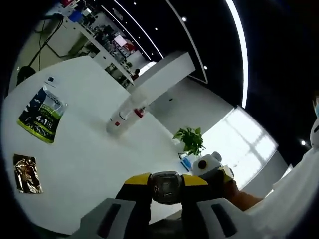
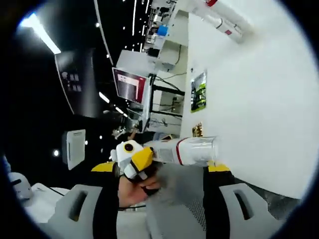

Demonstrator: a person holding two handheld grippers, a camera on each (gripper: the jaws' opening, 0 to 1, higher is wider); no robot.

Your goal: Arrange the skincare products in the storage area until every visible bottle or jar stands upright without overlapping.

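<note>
A white bottle [image 1: 122, 119] with a red band lies on its side in the middle of the white table [image 1: 89, 159]; it also shows far off as the bottle [image 2: 222, 20]. My left gripper [image 1: 167, 214] is open, well short of it, with nothing between its fingers. A second white bottle [image 2: 184, 151] with a red ring and a clear cap lies crosswise just beyond my right gripper [image 2: 159, 194], near the table's [image 2: 259, 109] edge. The right jaws stand wide apart. I cannot tell whether they touch this bottle.
A green sachet [image 1: 42, 114] [image 2: 198, 92] and a gold foil packet [image 1: 27, 173] [image 2: 197, 130] lie flat on the table. A panda toy [image 1: 207, 164] and a potted plant [image 1: 192, 139] sit past the table's edge. A hand [image 2: 132, 191] holds a white and yellow toy [image 2: 132, 155] beside the near bottle.
</note>
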